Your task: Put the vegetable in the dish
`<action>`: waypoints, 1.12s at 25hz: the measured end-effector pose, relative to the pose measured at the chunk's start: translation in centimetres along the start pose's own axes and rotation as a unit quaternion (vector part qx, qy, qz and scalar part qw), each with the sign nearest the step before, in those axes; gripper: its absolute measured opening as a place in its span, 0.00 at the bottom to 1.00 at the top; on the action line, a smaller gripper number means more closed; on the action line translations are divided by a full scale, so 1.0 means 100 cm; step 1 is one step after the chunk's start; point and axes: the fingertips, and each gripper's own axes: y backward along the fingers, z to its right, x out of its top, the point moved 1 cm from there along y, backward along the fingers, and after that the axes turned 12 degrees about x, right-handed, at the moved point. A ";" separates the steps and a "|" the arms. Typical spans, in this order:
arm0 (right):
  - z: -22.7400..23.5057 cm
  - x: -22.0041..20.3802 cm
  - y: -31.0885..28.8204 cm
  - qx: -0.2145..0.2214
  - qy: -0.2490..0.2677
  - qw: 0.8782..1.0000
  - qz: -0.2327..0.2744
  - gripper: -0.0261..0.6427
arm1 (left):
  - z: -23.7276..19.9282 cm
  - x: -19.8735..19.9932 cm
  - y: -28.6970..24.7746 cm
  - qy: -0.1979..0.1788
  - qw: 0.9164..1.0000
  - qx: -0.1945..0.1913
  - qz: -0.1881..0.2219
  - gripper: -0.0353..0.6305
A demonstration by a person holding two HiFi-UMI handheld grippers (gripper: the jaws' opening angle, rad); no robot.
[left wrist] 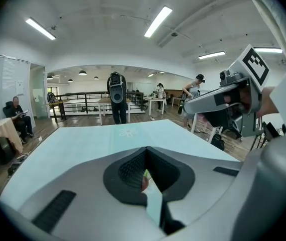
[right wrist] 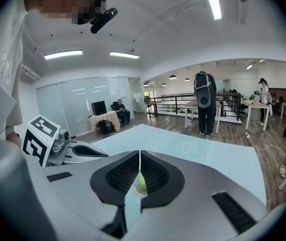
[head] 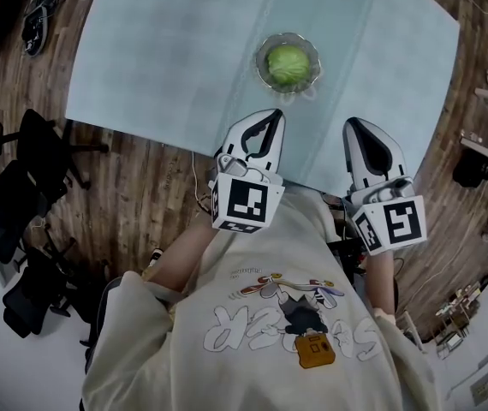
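Your left tongs (left wrist: 145,148) have the jaws together, tip against tip, and nothing is held between them. Your right tongs (right wrist: 139,152) are the same: jaws closed on each other and empty (the green spot in the slit behind the tips is only the vegetable, seen far ahead). The vegetable (head: 288,64), a round green head, lies already inside the glass dish (head: 264,69) on the pale blue tabletop (head: 158,58). The dish stands ahead of both tongs, apart from their tips, nearly straight before the left ones and off to the left of the right ones. Both tongs hang side by side over the near edge of the tabletop.
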 end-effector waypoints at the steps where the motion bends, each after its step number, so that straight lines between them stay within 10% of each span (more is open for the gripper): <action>1: -0.004 0.003 0.003 -0.002 0.004 1.000 0.003 0.08 | 0.000 0.001 0.006 -0.002 1.000 -0.001 0.002 0.06; 28: -0.095 0.026 0.047 -0.042 0.059 0.995 0.073 0.08 | -0.017 0.039 0.142 0.001 0.996 -0.013 0.092 0.06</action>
